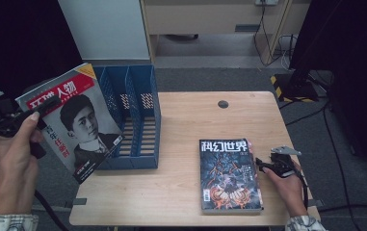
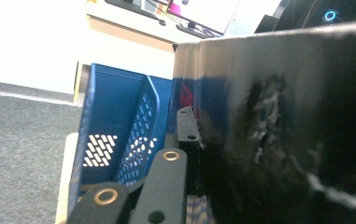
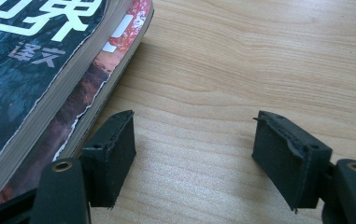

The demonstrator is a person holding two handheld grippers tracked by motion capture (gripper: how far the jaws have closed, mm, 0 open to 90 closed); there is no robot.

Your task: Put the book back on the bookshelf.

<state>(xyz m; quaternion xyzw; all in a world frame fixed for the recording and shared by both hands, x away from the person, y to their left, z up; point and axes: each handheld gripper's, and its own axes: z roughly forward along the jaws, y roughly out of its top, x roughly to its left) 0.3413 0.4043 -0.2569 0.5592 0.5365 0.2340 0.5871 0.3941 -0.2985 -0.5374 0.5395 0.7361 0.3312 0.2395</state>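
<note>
The left gripper (image 1: 15, 120) is clamped on a portrait magazine (image 1: 72, 120), held tilted just left of the blue file rack (image 1: 137, 115). The right gripper (image 1: 263, 166), jaws apart and empty, rests on the table (image 1: 190, 115), touching the stacked dark magazines (image 1: 229, 175) to its left.

Left gripper (image 1: 15, 120) mostly hidden behind portrait magazine (image 1: 70, 118) and hand in high view; jaws there not discernible. In left gripper view, magazine (image 2: 283, 126) blurred, dark, cut off at right and bottom edges; cover unreadable. Blue file rack (image 1: 133, 115) partly covered by magazine. In right gripper view, dark-cover magazine (image 3: 31, 60) cut off at left and top edges; lower magazine (image 3: 94, 79) mostly covered.
</note>
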